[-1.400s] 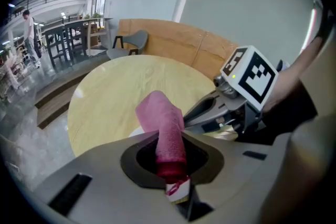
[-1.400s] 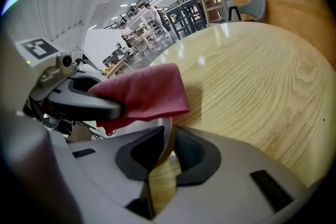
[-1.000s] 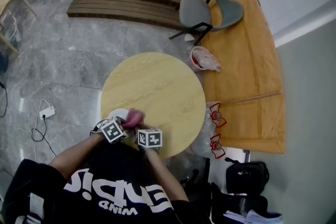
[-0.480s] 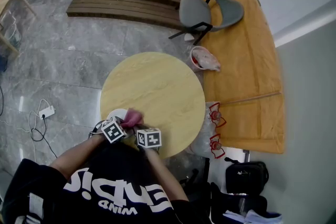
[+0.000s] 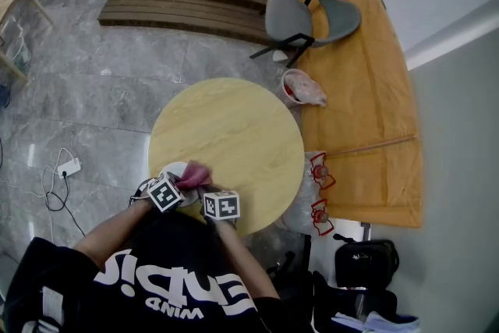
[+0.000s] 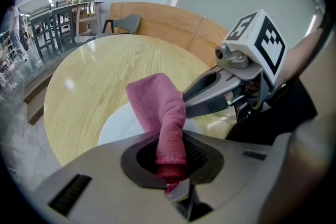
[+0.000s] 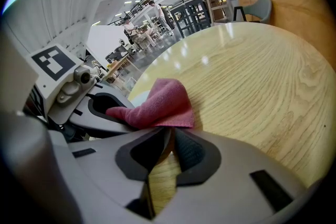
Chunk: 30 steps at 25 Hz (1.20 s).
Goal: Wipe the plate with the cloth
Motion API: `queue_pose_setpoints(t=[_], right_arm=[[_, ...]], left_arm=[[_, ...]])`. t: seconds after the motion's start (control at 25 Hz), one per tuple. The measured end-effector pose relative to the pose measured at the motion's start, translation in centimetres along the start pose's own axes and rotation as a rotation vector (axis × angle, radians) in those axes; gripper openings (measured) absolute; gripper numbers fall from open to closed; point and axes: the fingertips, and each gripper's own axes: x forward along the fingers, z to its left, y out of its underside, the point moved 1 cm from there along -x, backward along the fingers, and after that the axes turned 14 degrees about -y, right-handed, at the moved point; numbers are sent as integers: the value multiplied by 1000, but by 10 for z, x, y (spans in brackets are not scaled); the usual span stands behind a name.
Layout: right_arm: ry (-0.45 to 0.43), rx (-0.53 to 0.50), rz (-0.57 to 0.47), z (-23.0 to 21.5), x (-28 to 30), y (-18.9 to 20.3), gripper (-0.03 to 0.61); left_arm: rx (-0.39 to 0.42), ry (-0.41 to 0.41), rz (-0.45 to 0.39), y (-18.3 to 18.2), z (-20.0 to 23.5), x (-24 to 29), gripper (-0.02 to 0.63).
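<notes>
A white plate (image 5: 173, 168) sits at the near left edge of the round wooden table (image 5: 234, 129). A pink cloth (image 6: 159, 107) lies across the plate (image 6: 119, 124). My left gripper (image 6: 171, 159) is shut on the cloth's lower end, and the cloth stands up out of its jaws. My right gripper (image 7: 170, 137) is shut, with the plate's thin rim pinched between its jaws. In the left gripper view the right gripper (image 6: 187, 102) reaches in from the right beside the cloth. In the right gripper view the cloth (image 7: 161, 106) hides most of the plate.
A grey chair (image 5: 306, 15) and a red bucket (image 5: 300, 88) stand beyond the table's far right side. An orange curved bench (image 5: 366, 90) runs along the right. A power strip (image 5: 69, 167) and cable lie on the floor at left. Wooden slats (image 5: 187, 0) lie far back.
The cloth and my left gripper have shifted slightly to the left over the plate. The right gripper has stayed where it was.
</notes>
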Motion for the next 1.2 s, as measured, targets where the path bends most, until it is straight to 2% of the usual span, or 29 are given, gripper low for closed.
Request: queue_pose_setpoints(t=[0.12,0.48,0.64,1.2], right_arm=[[3,-1,-4,-1,0,0,78],[6,7,-24,1,-2,-1,78],[22,-21,-14,1,-2,1,78],[41,-19,-32,2,-3,2,78]], left_arm=[[-12,-9,39,8,3,-5,51],[-60,-73,35,21,23,-12,51],[-90,-97,42,29,29,-17,51],[-85,-151,45,35,37,-25,51]])
